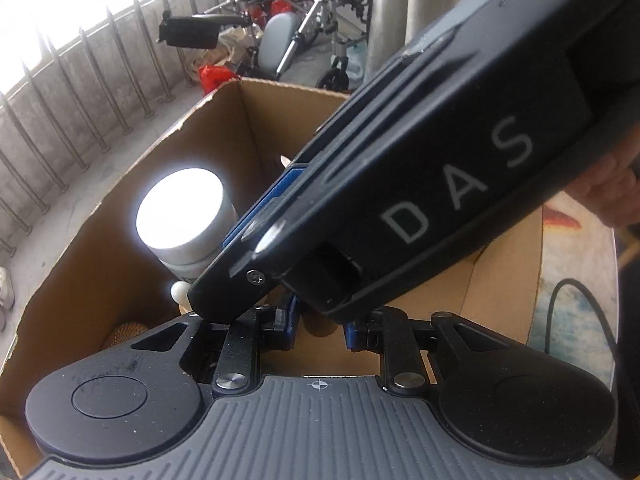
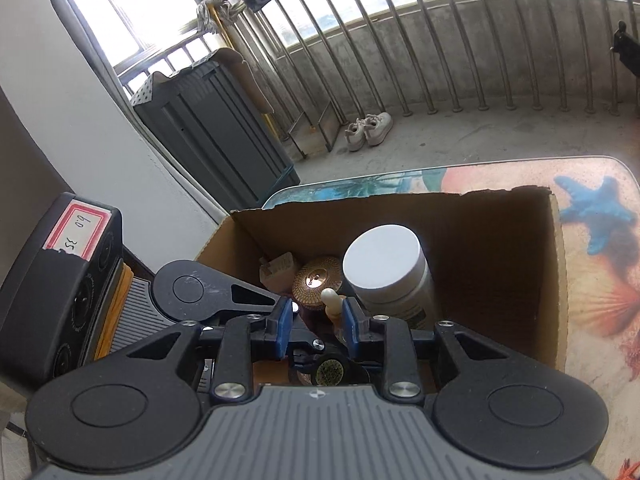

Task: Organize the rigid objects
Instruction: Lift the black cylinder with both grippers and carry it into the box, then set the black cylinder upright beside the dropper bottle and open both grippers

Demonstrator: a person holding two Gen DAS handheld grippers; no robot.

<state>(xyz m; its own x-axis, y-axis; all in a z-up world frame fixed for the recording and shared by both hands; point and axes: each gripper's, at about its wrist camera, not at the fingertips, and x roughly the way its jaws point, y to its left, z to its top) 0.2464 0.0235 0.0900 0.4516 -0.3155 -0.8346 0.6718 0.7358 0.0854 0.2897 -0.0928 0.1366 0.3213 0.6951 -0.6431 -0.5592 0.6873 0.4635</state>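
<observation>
An open cardboard box [image 2: 500, 248] stands on the patterned table [image 2: 592, 200]. Inside it are a white-lidded jar [image 2: 384, 268], a round gold-topped tin [image 2: 316, 282], a tan block [image 2: 276, 268] and a small cream knob-topped item [image 2: 330, 300]. My right gripper [image 2: 316, 320] hangs over the box with its blue pads [image 2: 283, 320] apart on either side of the cream item, not pressing it. My left gripper [image 1: 320, 328] also points into the box [image 1: 120, 208], fingers apart and empty. The right gripper's black body [image 1: 440, 184] crosses in front of it, beside the jar [image 1: 180, 212].
The box sits at the table's near edge; the table [image 1: 576, 260] shows right of it. A grey cabinet [image 2: 212, 128], shoes [image 2: 368, 128] and a metal railing [image 2: 440, 40] lie beyond. A wheelchair [image 1: 304, 20] stands behind the box. A black cable [image 1: 580, 304] lies on the table.
</observation>
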